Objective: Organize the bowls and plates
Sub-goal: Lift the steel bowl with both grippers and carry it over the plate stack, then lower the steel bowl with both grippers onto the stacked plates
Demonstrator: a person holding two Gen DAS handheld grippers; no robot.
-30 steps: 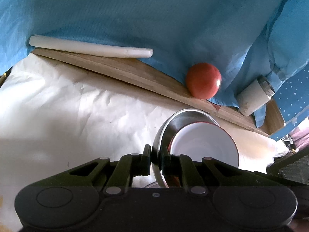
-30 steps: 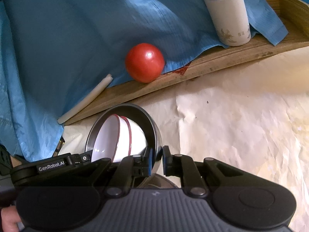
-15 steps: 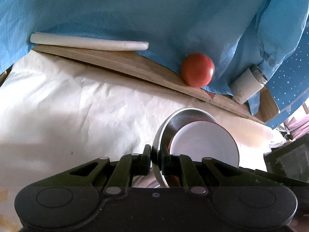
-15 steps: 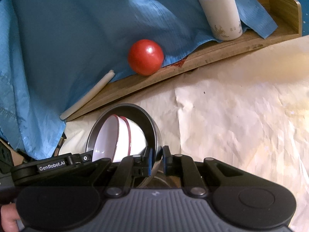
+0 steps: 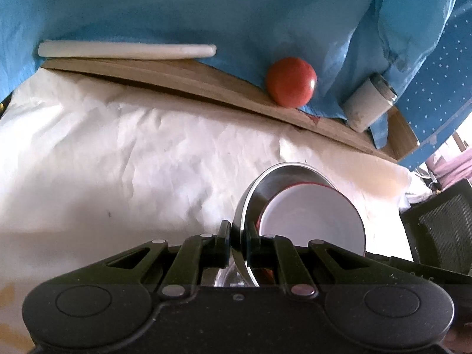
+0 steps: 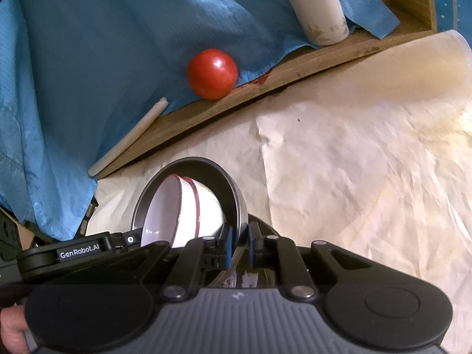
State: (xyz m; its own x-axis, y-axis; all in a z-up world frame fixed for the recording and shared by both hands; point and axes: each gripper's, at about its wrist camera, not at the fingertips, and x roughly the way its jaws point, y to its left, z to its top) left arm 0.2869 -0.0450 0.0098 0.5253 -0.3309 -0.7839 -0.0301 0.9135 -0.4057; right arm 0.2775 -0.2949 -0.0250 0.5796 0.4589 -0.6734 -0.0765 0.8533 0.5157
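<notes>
Steel bowl [image 5: 283,183] tilting, clamped at opposite rims by left tongs [image 5: 238,240] and right tongs [image 6: 239,243]; nested white bowls [image 6: 183,209] probably risking sliding out over papered surface [image 6: 354,162].

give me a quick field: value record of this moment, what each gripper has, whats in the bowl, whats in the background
left gripper: shut on the rim of the steel bowl
right gripper: shut on the opposite rim of the same bowl
bowl tilt: tipped, opening faces sideways
inside steel bowl: two nested white bowls with red rims
surface: crumpled white paper
ledge behind: wooden board
on ledge: red tomato, white thermos, white stick
backdrop: blue cloth
</notes>
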